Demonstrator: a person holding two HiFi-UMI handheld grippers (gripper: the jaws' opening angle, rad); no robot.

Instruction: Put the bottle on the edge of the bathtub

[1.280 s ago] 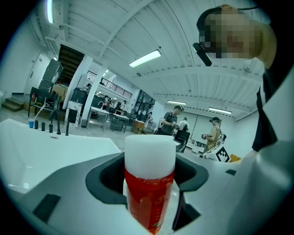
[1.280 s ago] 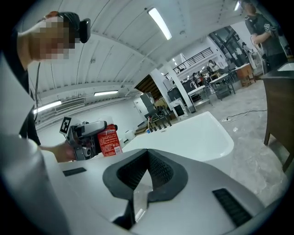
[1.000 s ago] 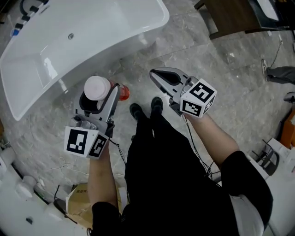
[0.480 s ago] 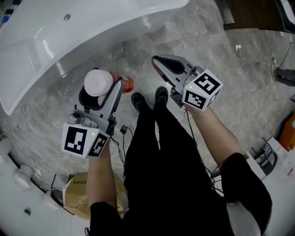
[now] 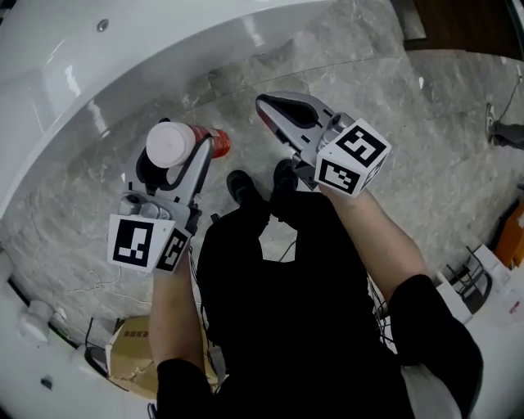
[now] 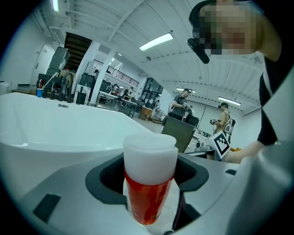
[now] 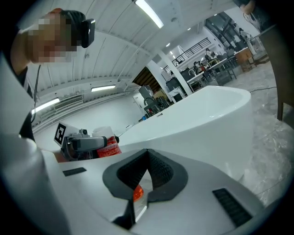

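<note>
A red bottle (image 5: 170,145) with a white cap sits between the jaws of my left gripper (image 5: 178,157), which is shut on it. In the left gripper view the bottle (image 6: 150,158) stands upright, cap uppermost, with the white bathtub (image 6: 55,126) just beyond it. The tub's rim (image 5: 123,57) curves across the top left of the head view, ahead of both grippers. My right gripper (image 5: 270,106) is shut with nothing in it, to the right of the bottle. From the right gripper view (image 7: 148,158) the tub (image 7: 197,114) is ahead and the bottle (image 7: 108,148) is off to the left.
The person's black-clad legs and shoes (image 5: 241,186) stand on the grey marble floor between the grippers. A cardboard box (image 5: 135,348) and loose cables lie at the lower left. Dark furniture (image 5: 458,24) stands at the top right. White equipment (image 5: 483,286) sits at the right edge.
The bathtub has come nearer and now fills more of the top of the head view. Both grippers have shifted slightly toward it, with the bottle still held in the left one.
</note>
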